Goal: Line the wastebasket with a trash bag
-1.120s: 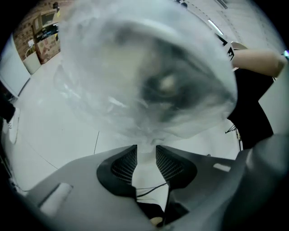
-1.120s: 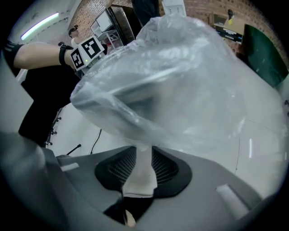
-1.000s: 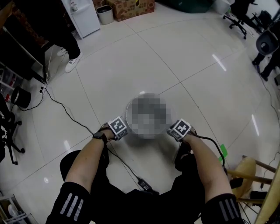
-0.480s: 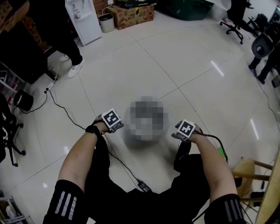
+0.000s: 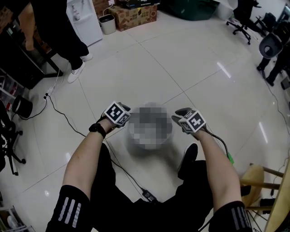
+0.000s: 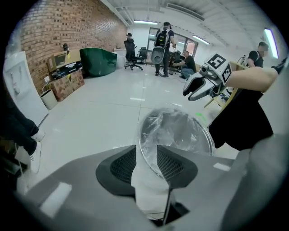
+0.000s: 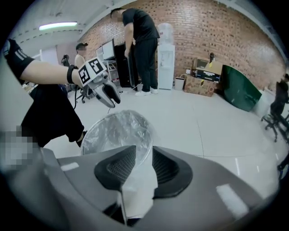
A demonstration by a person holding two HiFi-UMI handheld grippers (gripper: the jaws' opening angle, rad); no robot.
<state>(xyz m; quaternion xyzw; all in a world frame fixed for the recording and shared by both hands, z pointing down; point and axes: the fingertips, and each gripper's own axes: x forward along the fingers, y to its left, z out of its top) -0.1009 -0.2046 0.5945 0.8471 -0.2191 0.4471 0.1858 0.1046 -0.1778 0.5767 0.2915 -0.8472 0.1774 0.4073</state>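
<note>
Since 1 second ago, both claws have been raised and are now seen higher in the head view, 1 on each side of the wastebasket (image 6: 211, 144) at the frame's centre. The jaws of the left claw (image 6: 146, 150) have just been closing, and a white fold of the trash bag (image 6: 146, 180) is pinched between them. The jaws of the right claw (image 7: 143, 151) have likewise just been closing and are pressed on another fold of the same bag. From each pinch the film is drawn down to the basket's rim, and the basket, which stands on the tiled floor (image 5: 190, 63), is lined with clear plastic. A black cable (image 5: 68, 120) is trailed across the floor at the head view's left. Farther off, at the upper left, a standing person (image 5: 68, 43), a white dispenser (image 5: 86, 18), a small bin (image 5: 108, 22) and a cardboard box (image 5: 136, 11) are seen. Office chairs (image 5: 247, 18) are placed at the upper right.
</note>
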